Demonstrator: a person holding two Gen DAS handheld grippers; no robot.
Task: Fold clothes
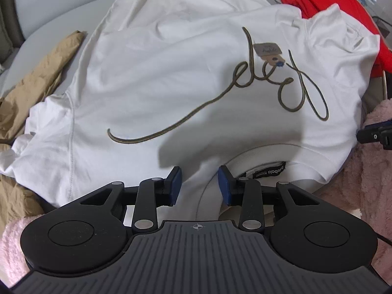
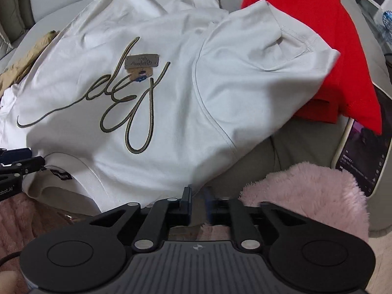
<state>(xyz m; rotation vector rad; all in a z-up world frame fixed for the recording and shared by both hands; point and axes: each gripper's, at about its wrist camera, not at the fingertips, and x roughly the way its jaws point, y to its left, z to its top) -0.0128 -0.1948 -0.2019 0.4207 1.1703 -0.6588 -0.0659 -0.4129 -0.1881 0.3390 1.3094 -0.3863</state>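
A: How are the two grippers sitting right now?

B: Both are pointing steeply down at the white T-shirt (image 1: pixel 152 78). The left gripper (image 1: pixel 199 183) is hanging over the shirt's neck end, its blue pads standing apart with white cloth and the edge of the collar (image 1: pixel 264 152) showing in the gap; the pads are not pressing on anything.

A: And the right one?

B: The right gripper (image 2: pixel 198 204) is hovering at the shirt's near edge, by the shoulder beside the sleeve (image 2: pixel 257 56). Its jaws are leaving only a narrow slot between them. Whether cloth is pinched in that slot, I cannot tell; the near finger is blurring there.

A: Where is the shirt lying?

B: It is lying spread face up on a pale grey sofa (image 1: pixel 44 7), with the collar toward the grippers and the hem at the far end, so its long axis is running away from both cameras. The olive script lettering (image 2: pixel 127 112) is reading upside down from here, and a small hang tag (image 2: pixel 142 62) is resting on it.

A: Anything around it?

B: A red garment (image 2: pixel 325 49) is lying beside and partly under the right sleeve, a tan garment (image 1: pixel 41 73) is touching the left side, and pink fleece (image 2: pixel 306 196) is sitting near the right gripper, next to a phone (image 2: pixel 362 152).
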